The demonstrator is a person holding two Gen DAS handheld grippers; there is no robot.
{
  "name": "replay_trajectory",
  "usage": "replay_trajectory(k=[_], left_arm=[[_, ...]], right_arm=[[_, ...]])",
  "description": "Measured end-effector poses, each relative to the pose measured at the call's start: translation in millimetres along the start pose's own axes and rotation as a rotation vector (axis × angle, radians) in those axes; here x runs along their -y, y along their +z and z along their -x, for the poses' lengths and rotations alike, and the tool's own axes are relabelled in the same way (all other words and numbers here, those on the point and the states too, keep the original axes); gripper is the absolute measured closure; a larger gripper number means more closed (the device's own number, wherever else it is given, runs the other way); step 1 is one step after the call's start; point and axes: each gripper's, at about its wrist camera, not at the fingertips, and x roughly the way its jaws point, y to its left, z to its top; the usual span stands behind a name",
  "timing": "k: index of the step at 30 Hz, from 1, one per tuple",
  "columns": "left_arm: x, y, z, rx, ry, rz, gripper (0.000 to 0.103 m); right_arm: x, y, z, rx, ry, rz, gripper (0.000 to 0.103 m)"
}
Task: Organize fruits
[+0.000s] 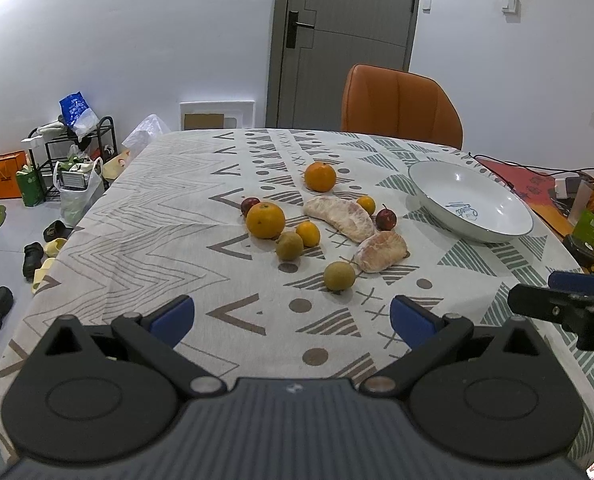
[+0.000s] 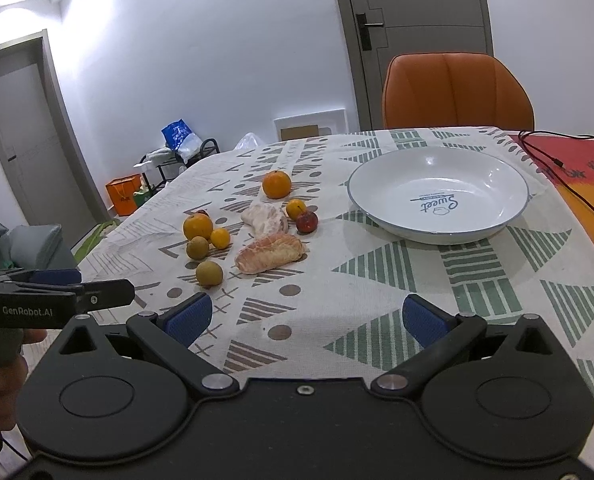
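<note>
Left wrist view: both grippers (image 1: 292, 318) (image 2: 307, 319) spread wide, empty (fruit (image 1: 339, 275) untouched), near table edge, plate (image 2: 493, 226) waiting, likely for collection.

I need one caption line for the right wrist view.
Open right gripper faces scattered fruits beside an empty white bowl.

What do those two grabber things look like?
Both are black plastic. The left gripper and right gripper each have two fingers with textured blue pads, silver pivot pins, round black discs and a ribbed grey-black body. The left one's side reads "GenRobot.AI" in pale letters. No sleeves or cables on them are visible.
</note>
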Motion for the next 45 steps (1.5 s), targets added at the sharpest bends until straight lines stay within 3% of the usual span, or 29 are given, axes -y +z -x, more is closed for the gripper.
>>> replay_trajectory(k=[12,27,41,44,45], left_arm=[[2.9,4.8,-15.1,-0.011,-0.018,-0.004,0.0],[9.9,19.0,-49.4,0.015,-0.045,-0.016,0.003],[15.8,19.8,-93.4,-0.071,-0.1,-0.001,0.037],[17.3,17.1,-100.3,-0.083,-0.102,-0.016,0.052],[18.2,16.5,-100.6,-0.073,-0.09,-0.031,0.064]], right_arm=[[5.4,4.3,-12.2,-0.009,-0.014,0.004,0.0],[18.8,15.3,-36.6,-0.027,0.098,-0.009,0.0],[23.3,21.3,-66.4,-0.068,0.114,0.014,0.0],[21.4,23.0,-71.9,-0.07,0.117,0.022,0.001],[20.8,23.4,-74.0,-0.073,0.119,0.025,0.001]])
